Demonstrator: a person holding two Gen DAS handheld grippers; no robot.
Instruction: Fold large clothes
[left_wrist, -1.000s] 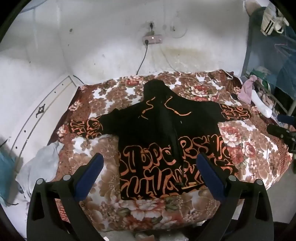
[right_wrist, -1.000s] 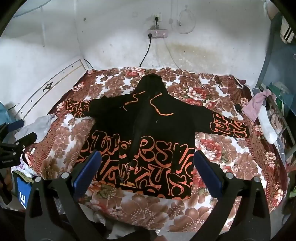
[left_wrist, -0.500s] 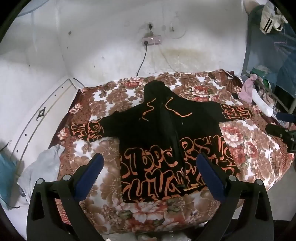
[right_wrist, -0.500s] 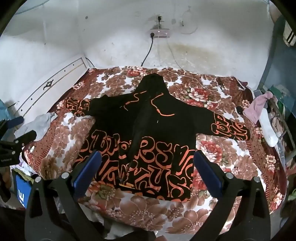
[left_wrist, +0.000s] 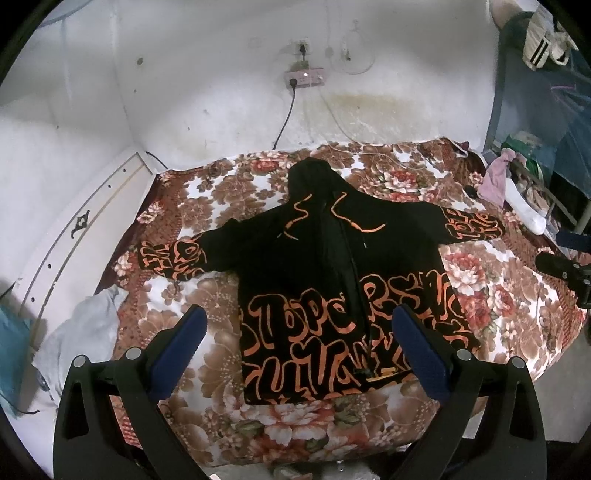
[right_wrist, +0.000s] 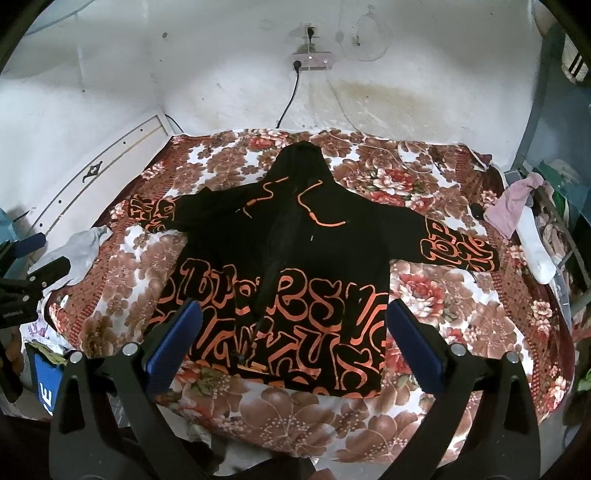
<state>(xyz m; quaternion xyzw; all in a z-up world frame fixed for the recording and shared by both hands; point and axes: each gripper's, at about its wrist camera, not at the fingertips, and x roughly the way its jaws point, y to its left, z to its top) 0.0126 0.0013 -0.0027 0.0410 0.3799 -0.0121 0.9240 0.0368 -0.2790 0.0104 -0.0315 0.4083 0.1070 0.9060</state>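
A black hoodie (left_wrist: 332, 273) with orange lettering is spread flat on the floral bed cover (left_wrist: 491, 295) — hood toward the wall, hem at the near edge, sleeves stretched sideways. The left gripper (left_wrist: 299, 328) and right gripper (right_wrist: 293, 321) are held wide apart above the hem — nothing gripped or touched.

The black zip-front hooded jacket (left_wrist: 332, 273) carries large orange bubble-style lettering across its lower front panels. In the left wrist view the upper row reads roughly "TOPPERS"; the lower row is too stylised to read with certainty. Both sleeve ends bear the same orange lettering; on the right-hand sleeve (right_wrist: 458, 247) it reads roughly "TOP". A blue box with white print (right_wrist: 44, 384) at the lower left of the right wrist view shows a single legible white letter, "E". No other text is legible.
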